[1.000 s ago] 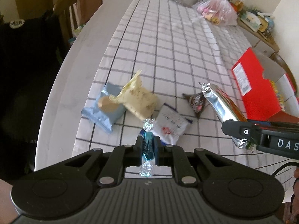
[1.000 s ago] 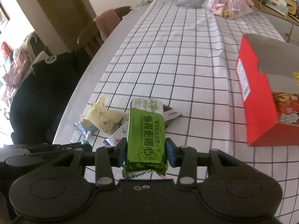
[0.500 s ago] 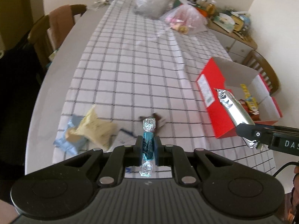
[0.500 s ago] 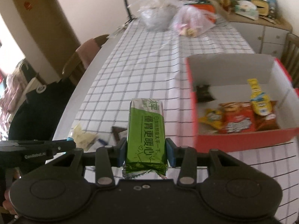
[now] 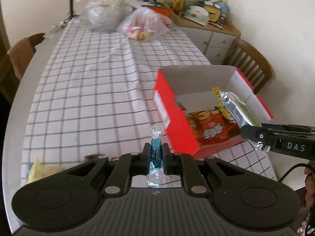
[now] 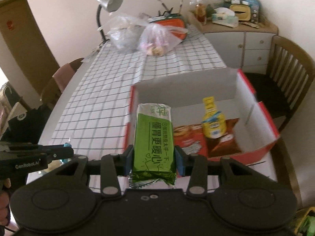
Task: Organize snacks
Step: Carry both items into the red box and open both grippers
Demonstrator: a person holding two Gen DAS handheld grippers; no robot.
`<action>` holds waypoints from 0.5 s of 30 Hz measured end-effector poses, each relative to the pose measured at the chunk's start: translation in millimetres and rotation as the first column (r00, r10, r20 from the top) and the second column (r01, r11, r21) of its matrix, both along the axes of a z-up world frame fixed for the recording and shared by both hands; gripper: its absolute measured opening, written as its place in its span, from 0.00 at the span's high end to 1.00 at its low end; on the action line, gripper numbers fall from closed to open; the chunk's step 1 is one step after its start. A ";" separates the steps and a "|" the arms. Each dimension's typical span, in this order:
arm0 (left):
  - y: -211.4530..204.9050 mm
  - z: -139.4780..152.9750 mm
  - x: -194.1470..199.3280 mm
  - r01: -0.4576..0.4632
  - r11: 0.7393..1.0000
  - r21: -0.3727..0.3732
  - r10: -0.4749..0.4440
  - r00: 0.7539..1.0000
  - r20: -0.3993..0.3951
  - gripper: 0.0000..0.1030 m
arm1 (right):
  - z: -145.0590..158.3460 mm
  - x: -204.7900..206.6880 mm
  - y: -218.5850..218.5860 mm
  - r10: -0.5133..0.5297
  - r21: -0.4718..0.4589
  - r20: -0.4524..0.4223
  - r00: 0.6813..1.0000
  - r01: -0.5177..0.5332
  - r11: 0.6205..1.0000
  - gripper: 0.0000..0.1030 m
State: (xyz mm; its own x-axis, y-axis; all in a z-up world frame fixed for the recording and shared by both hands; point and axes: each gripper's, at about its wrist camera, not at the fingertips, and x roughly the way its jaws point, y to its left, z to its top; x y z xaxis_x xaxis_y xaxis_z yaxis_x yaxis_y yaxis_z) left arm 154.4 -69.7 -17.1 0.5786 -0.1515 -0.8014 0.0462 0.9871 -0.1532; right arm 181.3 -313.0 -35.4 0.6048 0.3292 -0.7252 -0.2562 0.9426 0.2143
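My left gripper [image 5: 156, 154] is shut on a blue twist-wrapped candy [image 5: 155, 153], held above the checked tablecloth just left of the red box [image 5: 178, 123]. My right gripper [image 6: 154, 155] is shut on a green foil snack pack [image 6: 153, 137] and holds it at the box's near left edge [image 6: 128, 125]. The open box has white inner walls and holds red snack bags [image 6: 189, 139] and a yellow packet [image 6: 212, 122]. The right gripper and its pack also show in the left wrist view [image 5: 239, 110], over the box. The left gripper shows at the left of the right wrist view [image 6: 67, 150].
A yellow snack packet [image 5: 42, 171] and a dark wrapper [image 5: 92, 156] lie on the cloth at the near left. Clear plastic bags [image 6: 137, 35] and a desk lamp [image 6: 108, 2] stand at the table's far end. Wooden chairs [image 6: 289, 74] flank the table; a cluttered cabinet [image 6: 236, 31] stands behind.
Both grippers have swung right, away from the loose snacks toward the red box. The box now fills the right wrist view, and the green pack hangs at its edge.
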 end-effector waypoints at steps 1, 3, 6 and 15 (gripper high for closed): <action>-6.1 0.7 3.9 0.007 1.000 -0.002 -0.007 1.000 -0.002 0.89 | -0.8 4.5 -7.6 -0.009 -0.002 0.000 1.000 0.009 1.000 0.60; -19.7 1.7 13.7 0.022 1.000 -0.006 -0.022 1.000 -0.004 0.89 | -2.4 11.5 -19.8 -0.020 -0.007 0.003 1.000 0.020 1.000 0.60; -37.6 1.7 29.8 0.035 0.999 -0.006 -0.035 0.999 -0.009 0.89 | -7.4 23.4 -39.7 -0.035 -0.018 0.004 0.999 0.035 0.999 0.60; -90.0 -16.8 82.9 0.037 0.997 0.065 -0.034 0.998 -0.058 0.89 | -28.2 65.0 -76.5 -0.038 -0.062 -0.013 0.999 0.037 0.997 0.60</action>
State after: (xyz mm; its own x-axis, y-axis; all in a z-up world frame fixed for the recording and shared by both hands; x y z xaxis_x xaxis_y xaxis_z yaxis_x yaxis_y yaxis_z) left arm 237.3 -159.7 -33.9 0.5272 -0.1167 -0.8417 0.0745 0.9931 -0.0910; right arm 246.3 -389.5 -63.6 0.6056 0.2608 -0.7518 -0.2182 0.9630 0.1584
